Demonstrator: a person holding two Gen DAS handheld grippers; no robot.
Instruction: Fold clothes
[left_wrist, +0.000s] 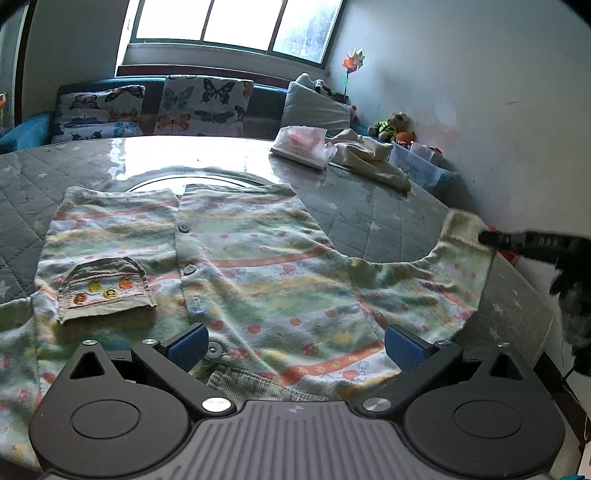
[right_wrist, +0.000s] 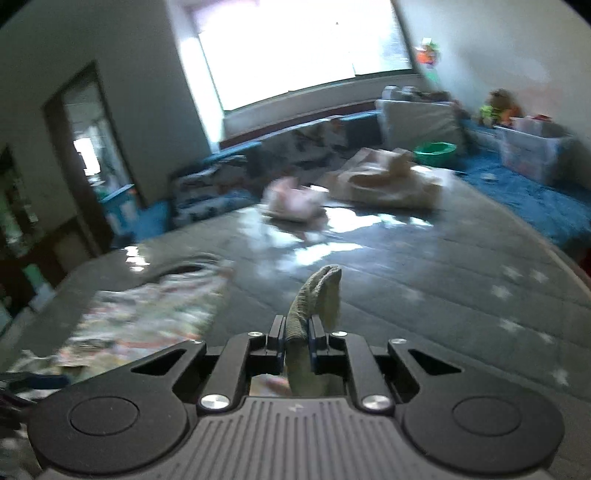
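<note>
**Striped floral cotton shirt: soft, limp, sleeve in hand**

The striped floral cotton shirt (left_wrist: 258, 266) lies front-up across mid-frame on the grey quilted table cover (left_wrist: 369, 206). It's light and floppy; take it by hems and cuffs. Your right gripper (right_wrist: 297, 332) is clenched on the ribbed sleeve cuff (right_wrist: 317, 291); your left gripper (left_wrist: 295, 347) hovers released near the collar.

A child's shirt (left_wrist: 258, 266) lies front-up, spread flat on the grey quilted mat (left_wrist: 369, 214), its buttoned placket running away down the middle. The cloth is pale green with salmon stripes and small flowers. A khaki chest pocket (left_wrist: 107, 291) with embroidered fruit sits left of the placket. The sleeve (left_wrist: 436, 284) on the right is stretched out over the mat, its ribbed cuff (right_wrist: 314, 299) lifted off it — pinched upright, the cuff's end flopping over.
</note>
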